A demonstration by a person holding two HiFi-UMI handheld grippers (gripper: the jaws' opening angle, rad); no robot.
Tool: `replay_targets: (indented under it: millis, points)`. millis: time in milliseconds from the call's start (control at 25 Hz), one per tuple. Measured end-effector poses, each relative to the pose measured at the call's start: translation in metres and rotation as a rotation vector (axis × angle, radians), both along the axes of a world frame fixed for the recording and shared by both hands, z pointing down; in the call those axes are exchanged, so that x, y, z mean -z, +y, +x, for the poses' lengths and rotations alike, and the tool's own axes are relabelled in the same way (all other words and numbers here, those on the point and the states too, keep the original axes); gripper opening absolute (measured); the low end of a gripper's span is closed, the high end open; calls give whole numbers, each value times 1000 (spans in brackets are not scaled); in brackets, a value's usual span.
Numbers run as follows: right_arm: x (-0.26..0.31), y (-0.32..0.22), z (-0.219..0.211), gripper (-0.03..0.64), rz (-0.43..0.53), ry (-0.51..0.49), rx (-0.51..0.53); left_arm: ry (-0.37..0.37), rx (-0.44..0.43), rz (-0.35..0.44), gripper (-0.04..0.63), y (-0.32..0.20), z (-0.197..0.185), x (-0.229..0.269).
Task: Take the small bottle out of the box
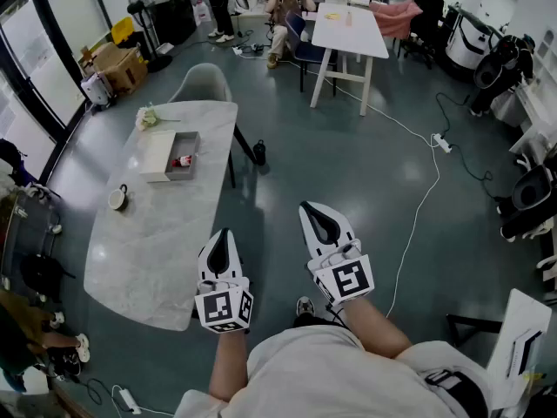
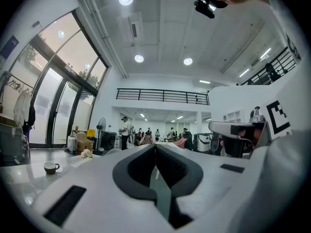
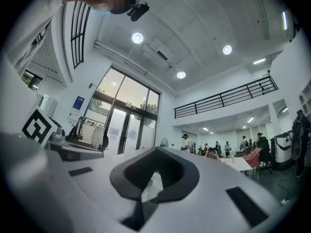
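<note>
Small bottle (image 1: 181, 160) lies inside the open box (image 1: 155, 155), red-and-white, too small for detail. Box sits on the far half of the marble table (image 1: 148, 251), between a flower (image 1: 145, 117) and a cup (image 1: 117, 198). Left gripper (image 1: 221, 236) is at the table's near corner, jaws together, nothing between them. Right gripper (image 1: 310, 209) is over the floor just beside it, jaws likewise closed and empty. Both are well apart from the box.
</note>
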State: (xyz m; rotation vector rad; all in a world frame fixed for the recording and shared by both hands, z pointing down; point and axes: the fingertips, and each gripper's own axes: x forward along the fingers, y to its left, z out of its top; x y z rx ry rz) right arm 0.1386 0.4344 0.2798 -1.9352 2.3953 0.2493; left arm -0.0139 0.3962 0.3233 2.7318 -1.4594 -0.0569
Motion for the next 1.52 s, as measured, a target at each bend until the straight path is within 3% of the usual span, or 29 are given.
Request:
replay_targets:
  millis: [200,360,760,1080,1520]
  points:
    - [9,-4,11,25,51,12,54,2,14,9,23,-6,24,4]
    - [-1,-16,23,25,6,-12,91,-6,31,-6,23,-7,36,-4]
    - [-21,-66,-1,25,-39,-57,192,-34,108,-73,23,-44,10,-25]
    - [-41,-140,-17,26,-103,-38,215,-41,60,-100,23,-118,12,-41]
    - [-66,-276,-72,26,-166,-53,262,-108,13,-162,23,-255,-30,-67]
